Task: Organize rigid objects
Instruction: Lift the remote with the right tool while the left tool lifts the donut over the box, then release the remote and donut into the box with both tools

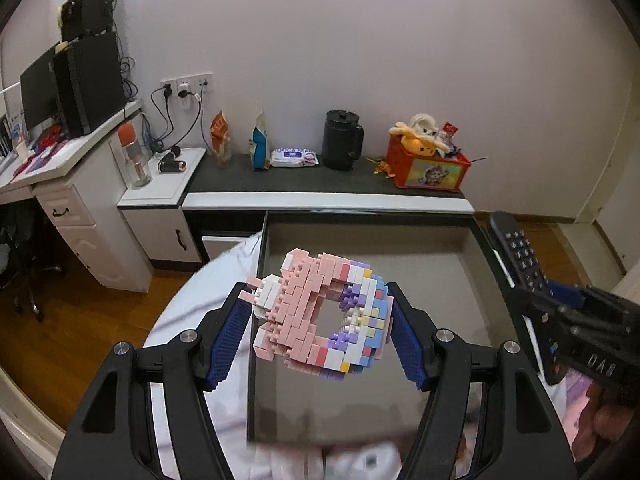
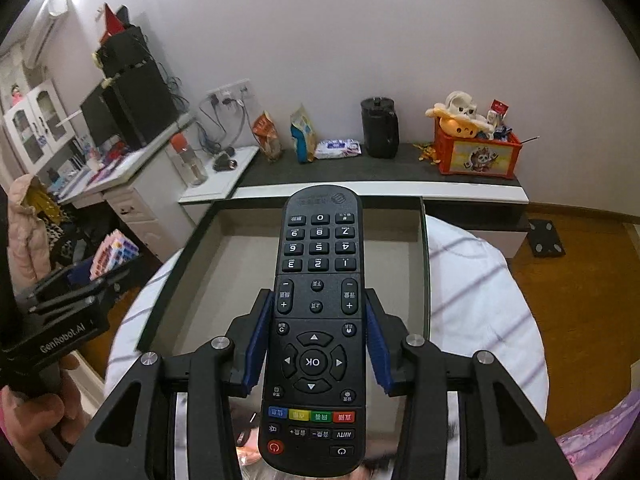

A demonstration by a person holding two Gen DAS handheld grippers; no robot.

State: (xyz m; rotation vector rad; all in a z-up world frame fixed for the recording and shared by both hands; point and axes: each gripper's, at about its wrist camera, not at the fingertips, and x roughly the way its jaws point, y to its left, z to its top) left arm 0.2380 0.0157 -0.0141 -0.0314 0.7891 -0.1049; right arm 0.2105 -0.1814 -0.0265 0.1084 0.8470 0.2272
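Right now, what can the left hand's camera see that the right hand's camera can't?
Only the left wrist view shows the ring-shaped brick toy face-on, with its middle hole, clamped in the left gripper. Only the right wrist view shows the remote buttons up close, clamped in the right gripper. Both show the open drawer, black kettle and red toy crate.

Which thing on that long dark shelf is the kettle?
Find the long dark shelf against the back wall. Near its middle, between a flat white pack of wipes and an orange toy box, stands the kettle: the only tall, all-black, handled thing there.
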